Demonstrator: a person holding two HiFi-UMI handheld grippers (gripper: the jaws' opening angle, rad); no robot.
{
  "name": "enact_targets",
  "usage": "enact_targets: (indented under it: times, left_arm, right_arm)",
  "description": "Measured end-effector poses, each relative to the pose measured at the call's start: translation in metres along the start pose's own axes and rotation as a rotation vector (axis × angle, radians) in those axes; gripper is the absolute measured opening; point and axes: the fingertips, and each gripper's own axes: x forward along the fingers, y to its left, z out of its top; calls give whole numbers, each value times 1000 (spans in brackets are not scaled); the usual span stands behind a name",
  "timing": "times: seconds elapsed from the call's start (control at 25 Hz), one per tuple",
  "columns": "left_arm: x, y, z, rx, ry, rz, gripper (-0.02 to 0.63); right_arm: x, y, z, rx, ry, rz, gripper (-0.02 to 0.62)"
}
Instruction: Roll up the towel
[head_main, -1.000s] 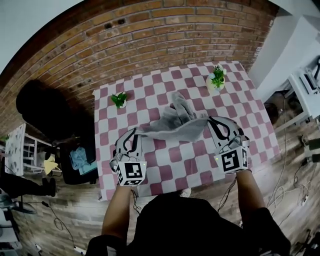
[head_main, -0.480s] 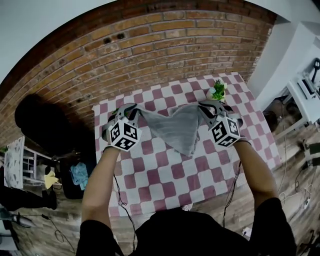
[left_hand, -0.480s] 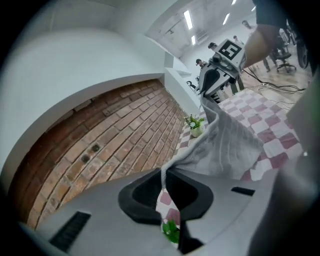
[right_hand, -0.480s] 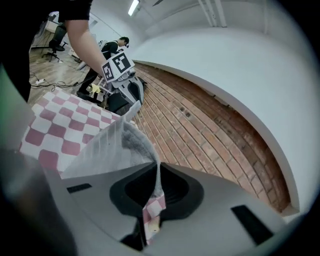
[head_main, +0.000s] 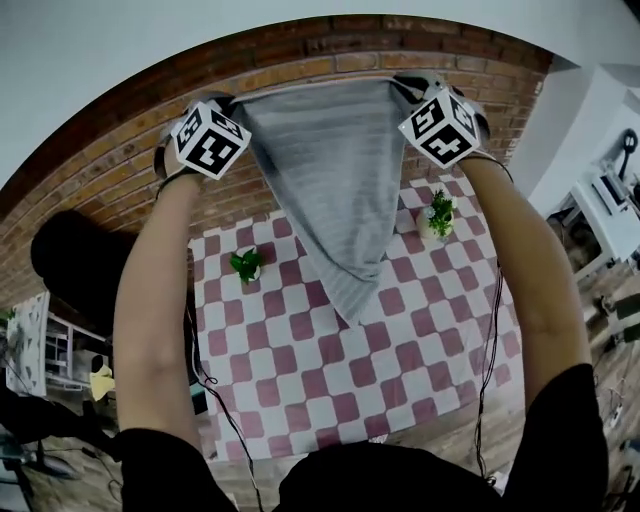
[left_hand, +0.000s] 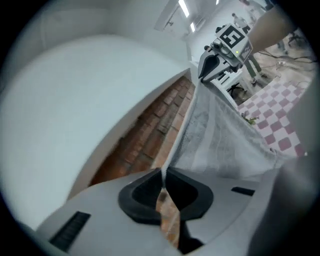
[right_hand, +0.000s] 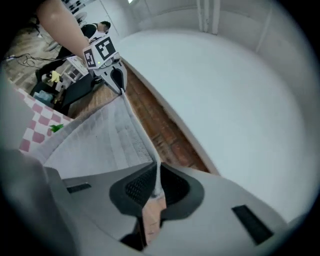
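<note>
Left claw (left_hand: 163, 176) and right claw (right_hand: 156, 181) each pinch a top corner of the towel (head_main: 330, 190), spread high over the checked counter (head_main: 390, 350); laying it flat for rolling seems next.

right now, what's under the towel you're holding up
The pink-checked table, with the left potted plant and right potted plant flanking the towel's hanging tip. The cloth covers the table's far middle and some brick wall; anything there is hidden.
</note>
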Motion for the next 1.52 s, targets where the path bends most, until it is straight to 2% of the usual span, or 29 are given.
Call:
enact_targets:
  times: [0.12,0.2,0.32,0.48,0.68,0.8,1.08,1.28,1.52]
  left_arm:
    - [-38,73,40,51,-77,158,28]
    - [-70,104,61,85,-128,236,28]
    - [-106,117,73,148,-160,289,29]
    - [-138,92,62,185,-182,282,29]
    - [-173,16,22,195,-212,206,29]
    - [-204,-37,-8,185,-197,173,29]
    - [-282,-151,-49,58,-121,139,29]
    - [-347,-237,-66,0,-41,135,31]
    - [-420,-337,-82,-141,26,90,31]
  right_arm:
    - [-17,-63,53,-45,-96,-181,23]
    - [-36,-85,80,-66,-160,-253,23]
    - [-64,-91,99,-76,-229,-278,23]
    - [-93,-61,102,-58,-264,-221,23]
    - [-129,20,80,1,-269,-88,23]
    - [-158,81,67,46,-290,1,23]
    - [-238,189,35,162,-345,137,23]
    - [-311,242,13,180,-310,173,23]
    - [-400,297,-4,214,-308,249,23]
